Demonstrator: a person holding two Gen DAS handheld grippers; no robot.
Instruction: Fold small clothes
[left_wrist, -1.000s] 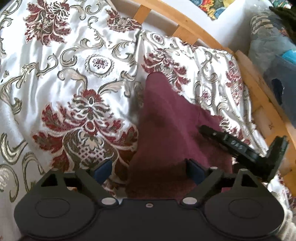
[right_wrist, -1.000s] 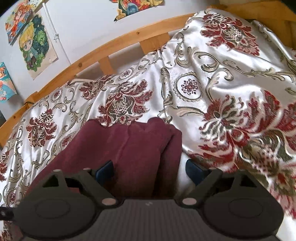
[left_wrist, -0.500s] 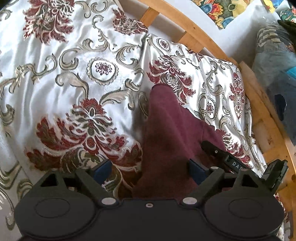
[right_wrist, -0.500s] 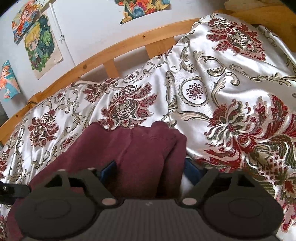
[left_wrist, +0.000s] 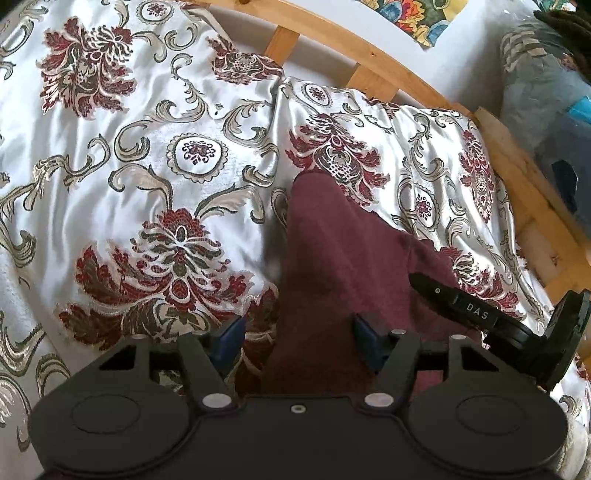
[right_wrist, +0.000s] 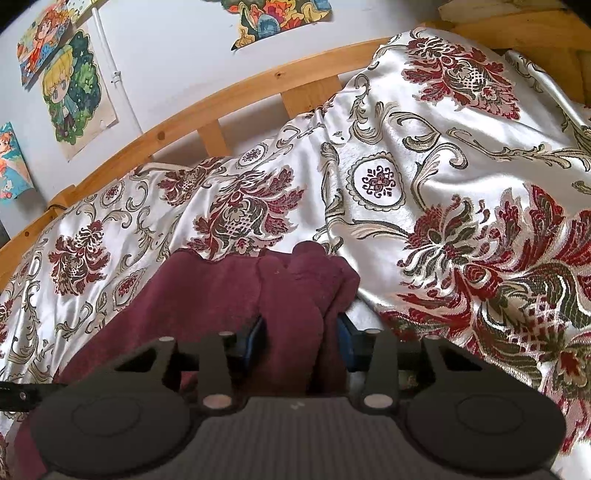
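Your left gripper (left_wrist: 297, 332) and right gripper (right_wrist: 301, 332) are both closing around the maroon garment (left_wrist: 332, 258), lower centre, on the floral bedspread (left_wrist: 166, 166).

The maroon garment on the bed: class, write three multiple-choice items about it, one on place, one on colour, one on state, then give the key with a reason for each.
1. Where does the maroon garment lie?
A. On the patterned bedspread
B. On the floor
C. Over the wooden bed rail

2. What colour are the pads of the right gripper?
A. Yellow
B. Blue
C. White

3. What lies between the pads of the left gripper?
A. Nothing but bedspread
B. A folded newspaper
C. An edge of the garment

Key: 1 A, the cloth rests flat on the flowered cover, short of the rail. 2 B, blue shows on both pads beside the cloth. 3 C, maroon cloth fills most of the gap while the jaws are closing.
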